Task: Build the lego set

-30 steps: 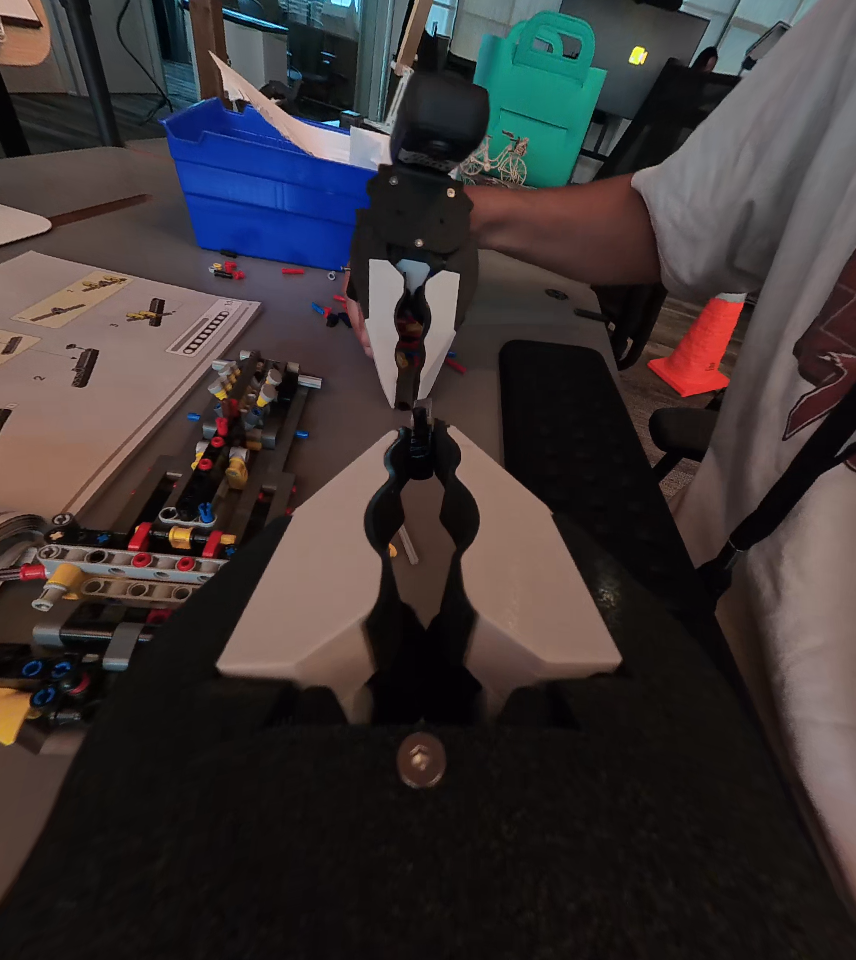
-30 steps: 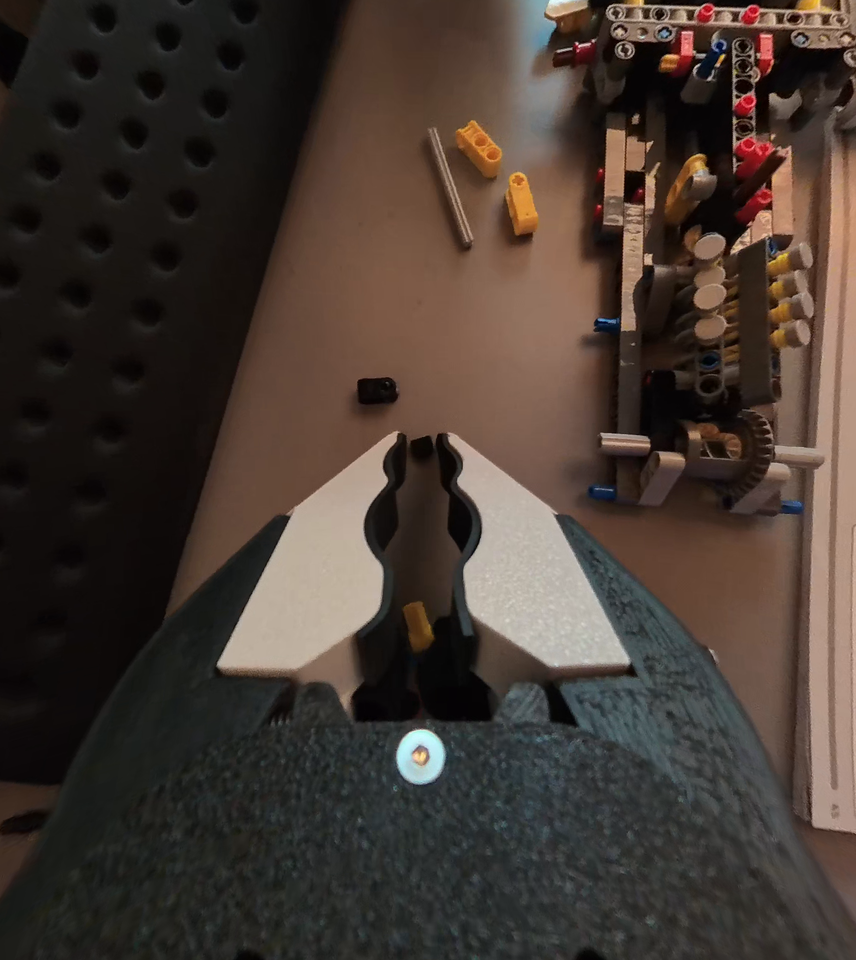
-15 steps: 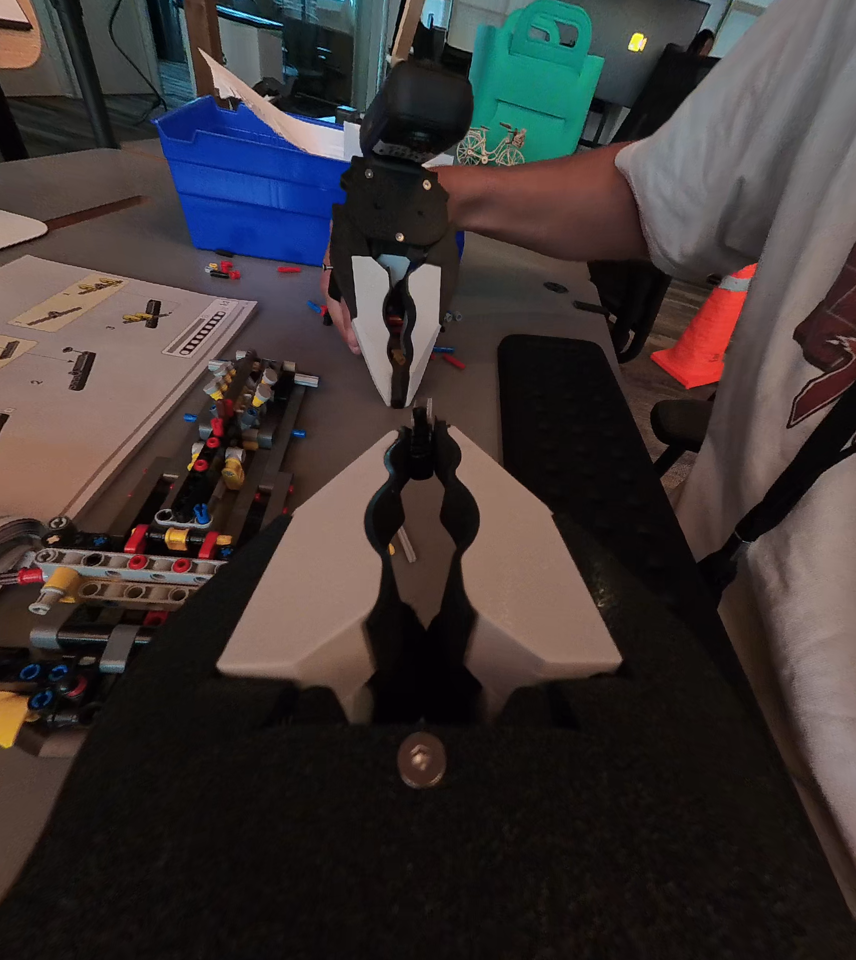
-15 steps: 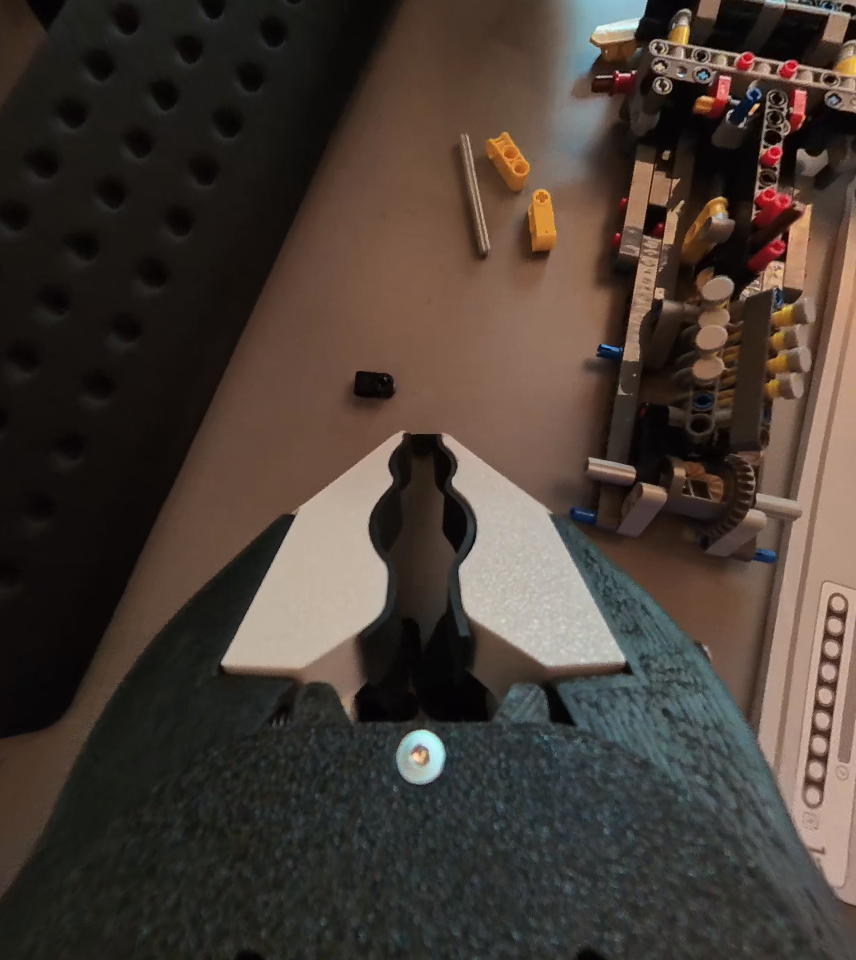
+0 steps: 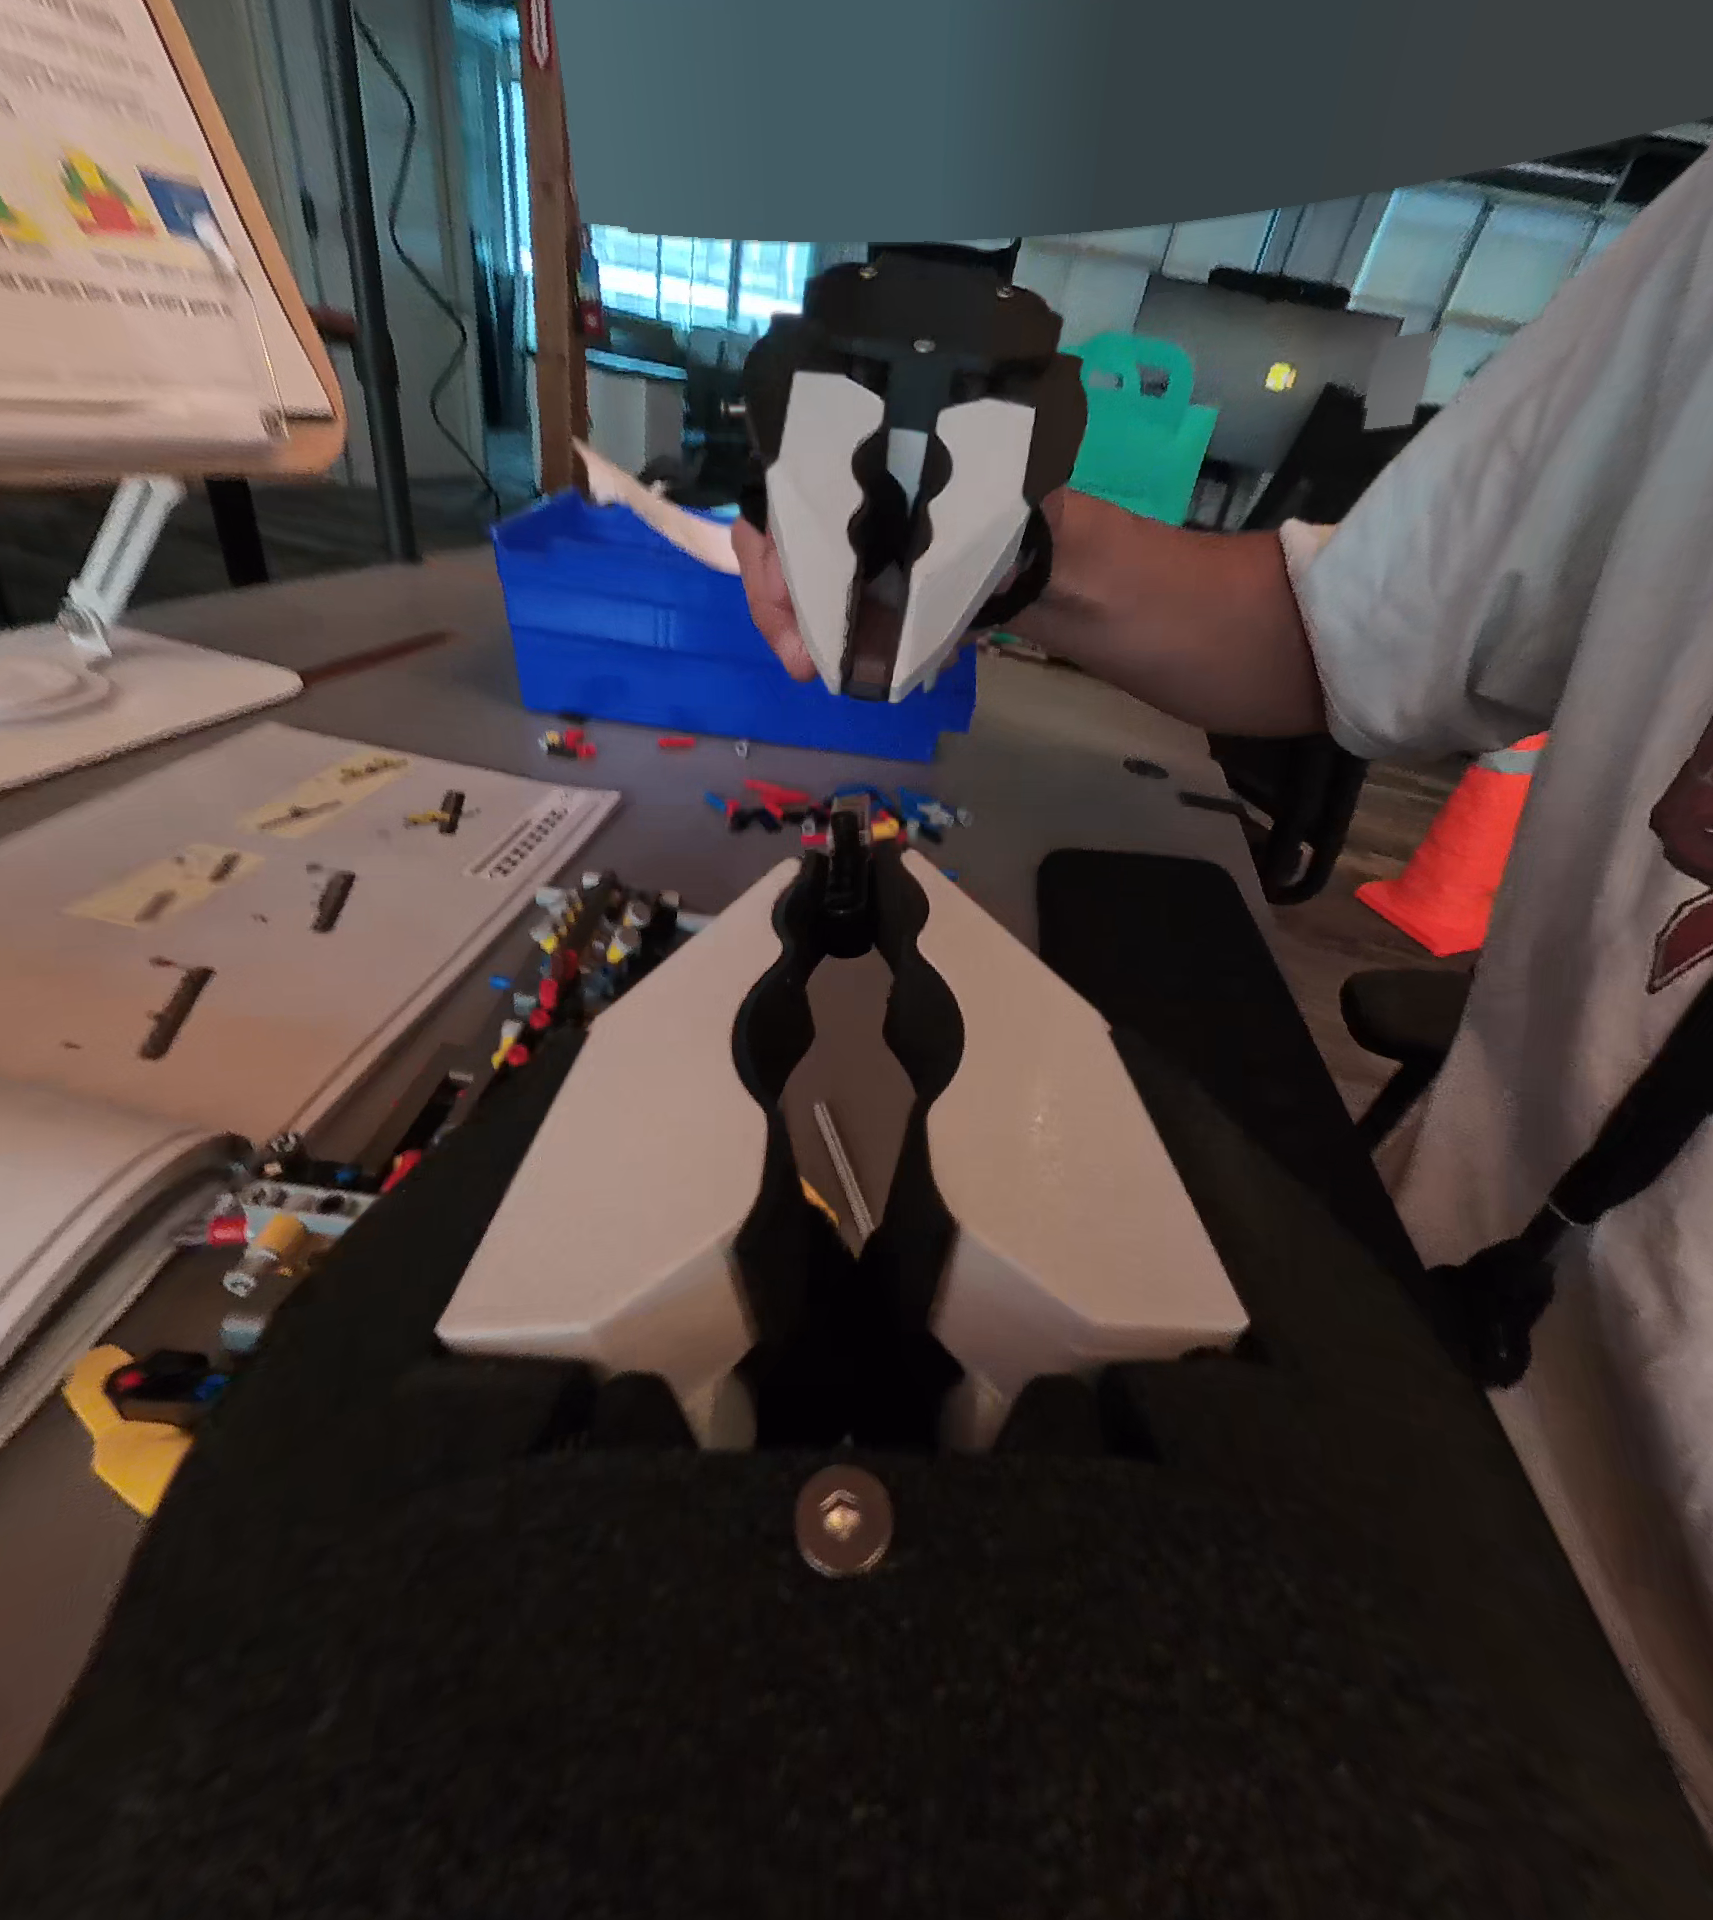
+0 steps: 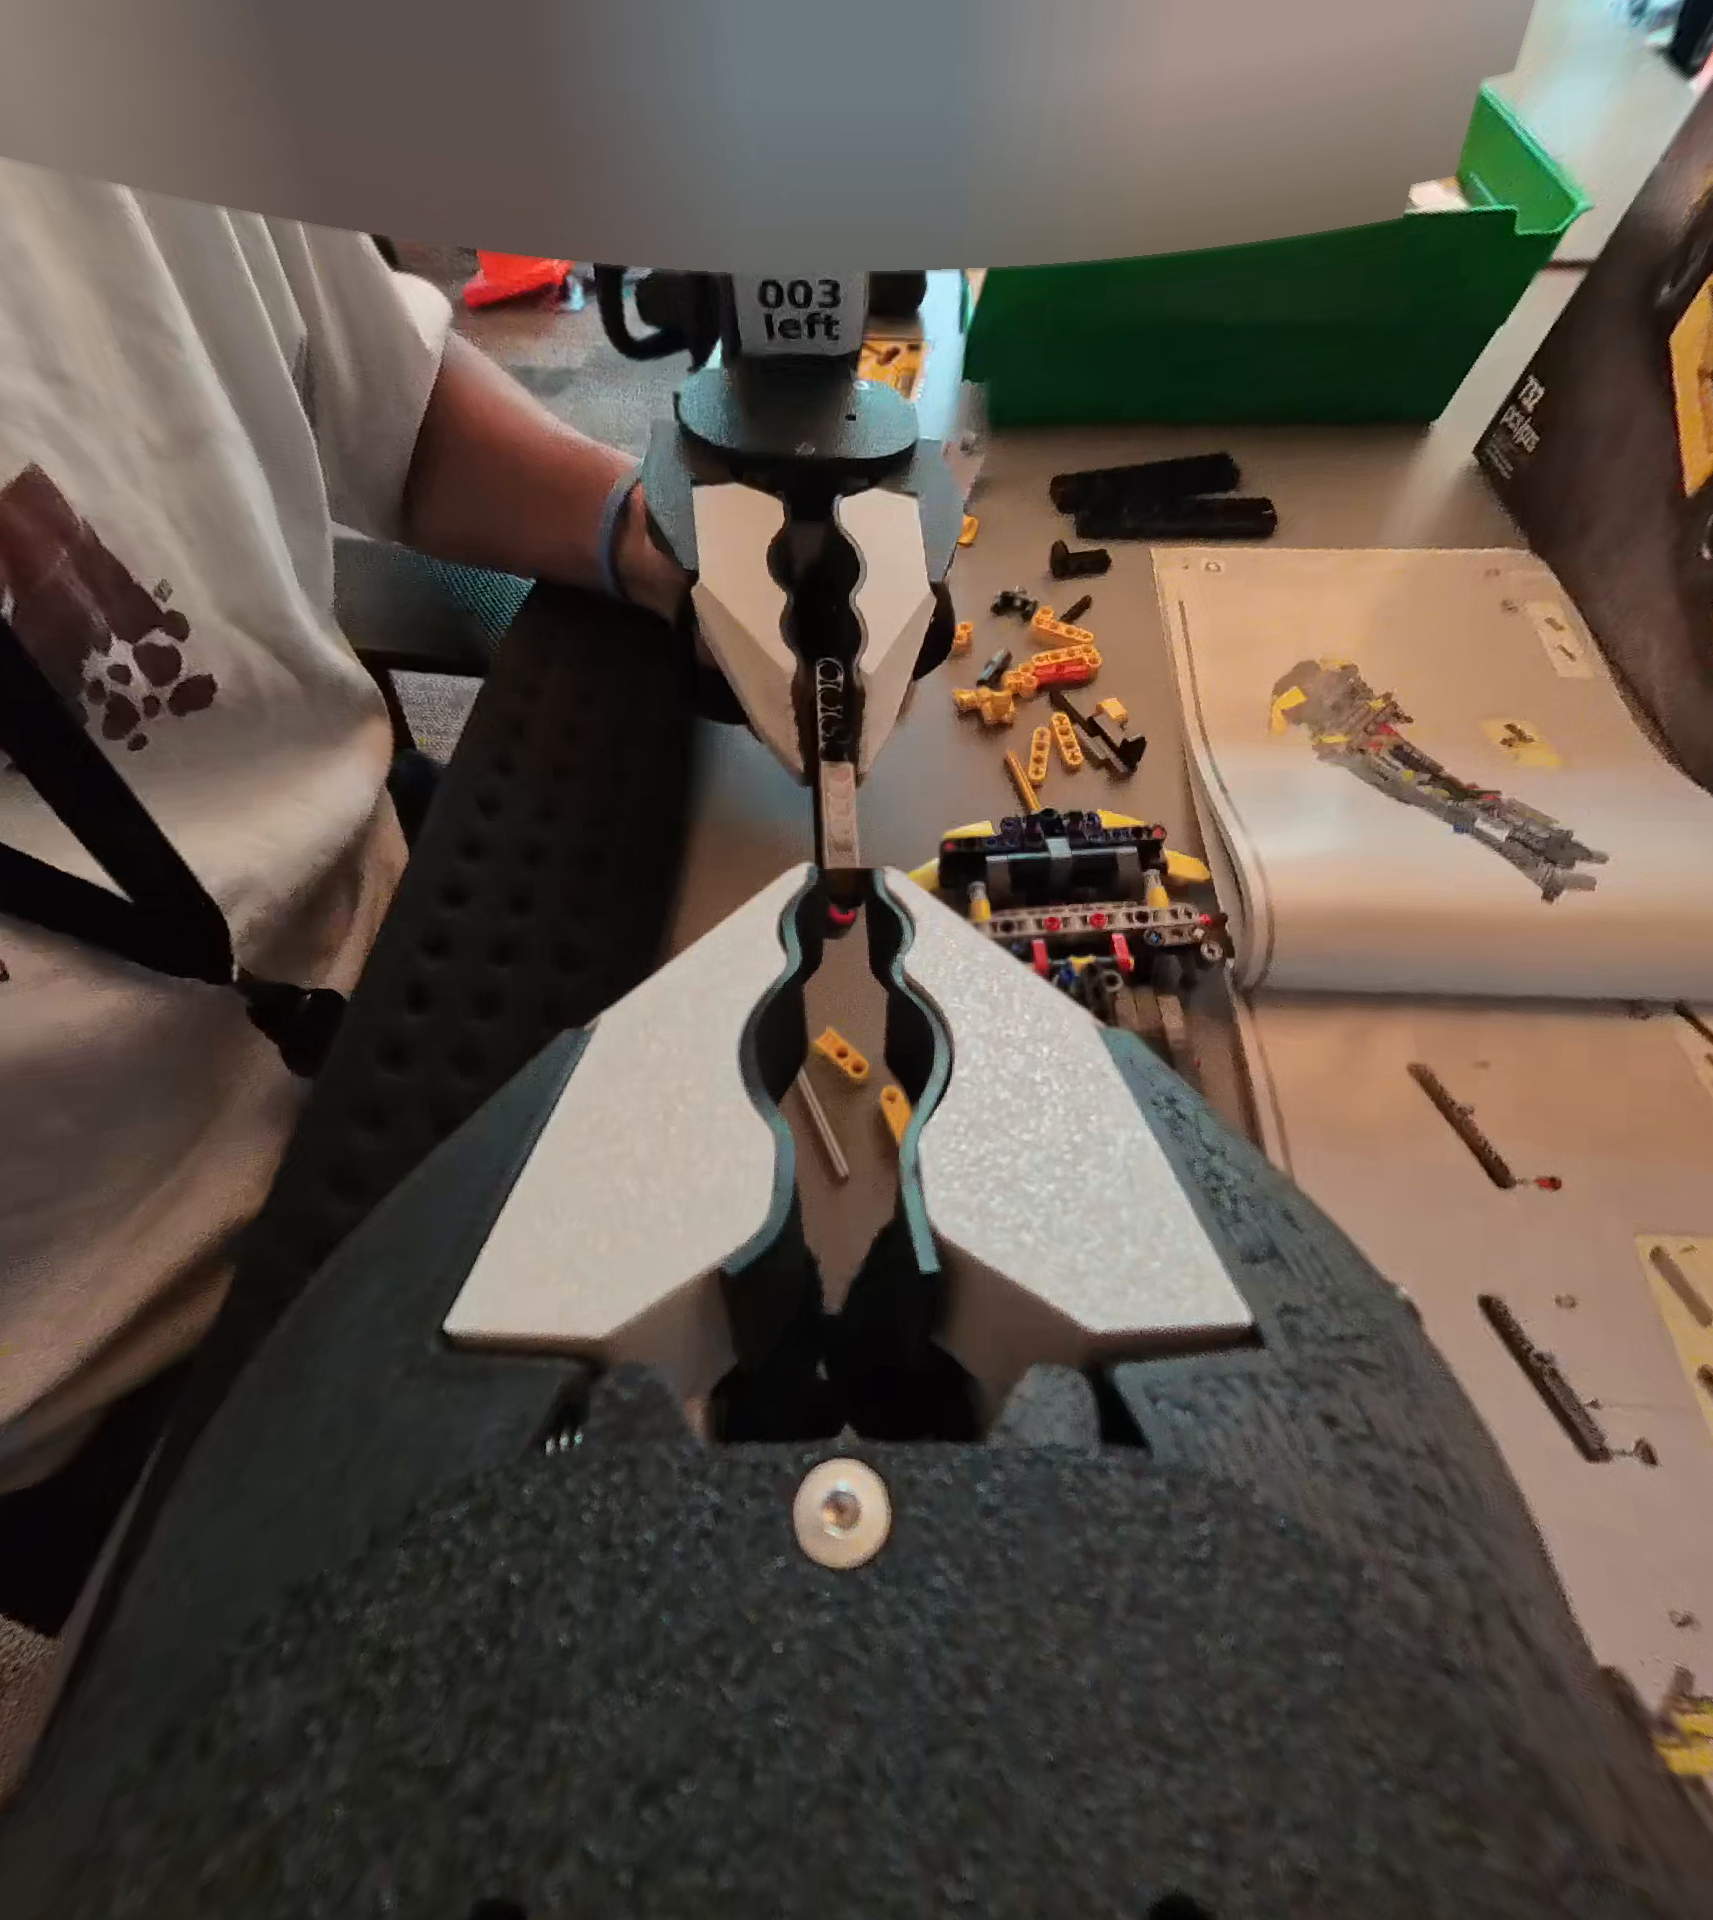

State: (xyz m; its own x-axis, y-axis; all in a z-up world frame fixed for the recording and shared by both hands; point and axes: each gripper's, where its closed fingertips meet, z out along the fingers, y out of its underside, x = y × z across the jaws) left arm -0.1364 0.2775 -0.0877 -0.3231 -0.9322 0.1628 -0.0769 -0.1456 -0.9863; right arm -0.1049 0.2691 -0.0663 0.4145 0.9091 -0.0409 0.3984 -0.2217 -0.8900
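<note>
Both raised off the table, tip to tip, probably to join two small parts in mid-air. Left gripper (image 6: 836,769) clamped on a dark perforated beam (image 6: 836,805) jutting toward the right gripper (image 6: 839,902), itself pinched on a small dark piece with a red spot (image 6: 839,914). Part-built chassis (image 6: 1075,894) lying below beside the open instruction booklet (image 6: 1403,769). Loose grey axle (image 6: 823,1127) and yellow connectors (image 6: 844,1055) underneath; blue bin (image 5: 686,655), black perforated mat (image 6: 499,862) nearby. Nothing blocking the join.
</note>
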